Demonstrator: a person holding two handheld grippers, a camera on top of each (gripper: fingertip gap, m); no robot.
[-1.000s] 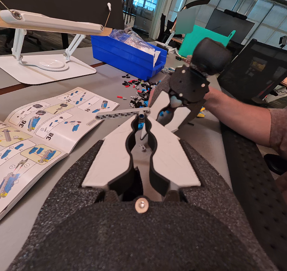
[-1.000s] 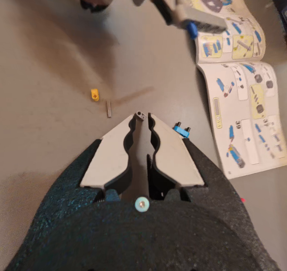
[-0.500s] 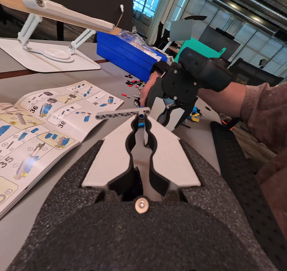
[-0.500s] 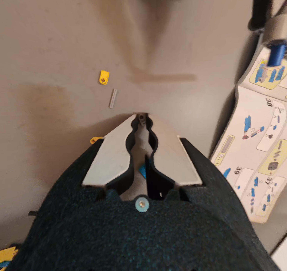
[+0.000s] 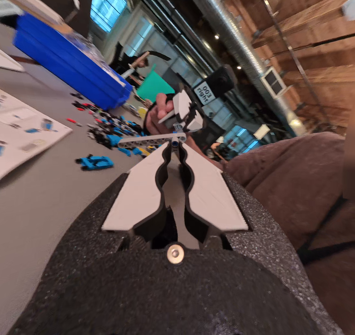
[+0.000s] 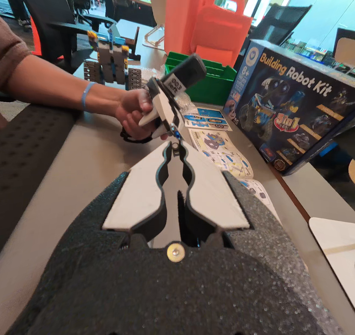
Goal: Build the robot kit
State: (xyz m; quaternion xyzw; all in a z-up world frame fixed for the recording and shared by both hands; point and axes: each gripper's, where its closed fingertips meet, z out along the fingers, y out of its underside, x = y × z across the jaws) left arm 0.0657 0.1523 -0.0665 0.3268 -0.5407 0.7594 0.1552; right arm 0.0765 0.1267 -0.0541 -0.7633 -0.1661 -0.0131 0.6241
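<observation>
Above the grey table (image 5: 48, 187), the left gripper (image 5: 174, 145) is clenched on a blue pin carrying a long grey beam (image 5: 151, 139). The right gripper (image 6: 176, 146), facing it, pinches a small grey connector (image 6: 175, 147) just beside the beam's end. Loose pieces (image 5: 115, 126) lie far left, near a blue bin (image 5: 67, 60).

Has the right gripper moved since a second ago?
Yes. The right gripper has risen off the table, away from the parts pile, up to the grey beam.
</observation>
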